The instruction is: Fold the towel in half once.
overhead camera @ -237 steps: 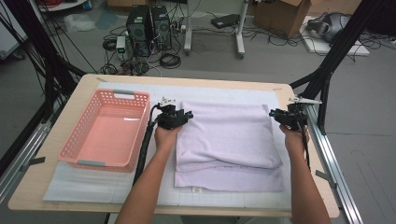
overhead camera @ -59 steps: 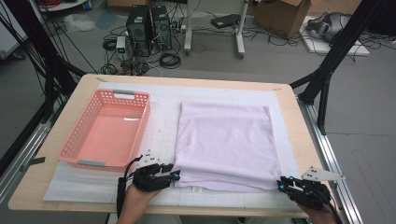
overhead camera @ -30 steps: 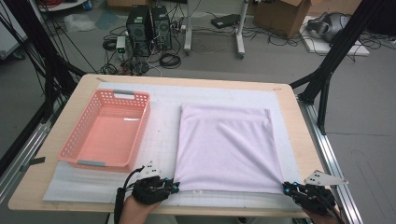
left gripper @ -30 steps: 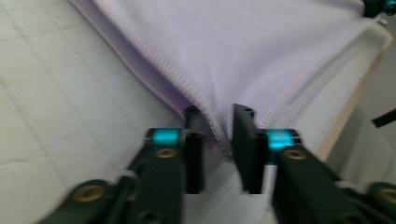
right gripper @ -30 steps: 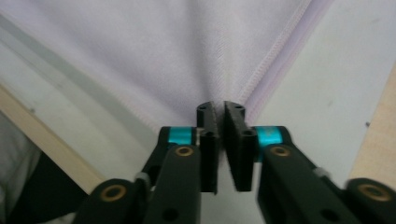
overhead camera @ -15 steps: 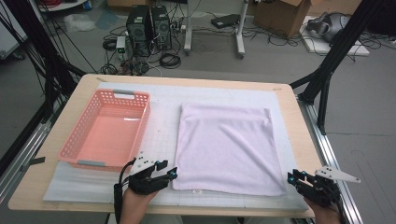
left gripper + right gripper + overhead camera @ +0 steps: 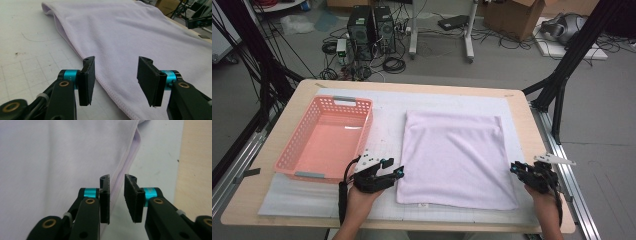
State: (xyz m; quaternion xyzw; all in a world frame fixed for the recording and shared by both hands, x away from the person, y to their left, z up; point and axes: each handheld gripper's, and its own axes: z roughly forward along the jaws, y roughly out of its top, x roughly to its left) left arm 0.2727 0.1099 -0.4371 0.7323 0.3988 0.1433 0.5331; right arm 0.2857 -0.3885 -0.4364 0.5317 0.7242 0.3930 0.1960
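A folded pale lilac terry towel (image 7: 457, 157) lies flat on the white gridded mat (image 7: 387, 107) in the middle of the high view, its near edge toward the bottom of the frame. The left gripper (image 7: 398, 172) is at the lower left of the towel, just beside its left near corner; in the left gripper view its jaws stand apart with a wide gap, they have just been opening, and the hemmed edge of the towel (image 7: 125, 50) runs below the gap, not pressed by the pads. The right gripper (image 7: 513, 168) is at the lower right, just beside the right edge of the towel; in the right gripper view its jaws have a narrow gap over the hem (image 7: 62, 157), and nothing is clamped. A salmon-pink plastic basket with perforated walls (image 7: 292, 160) stands at the left of the towel, on the same mat.
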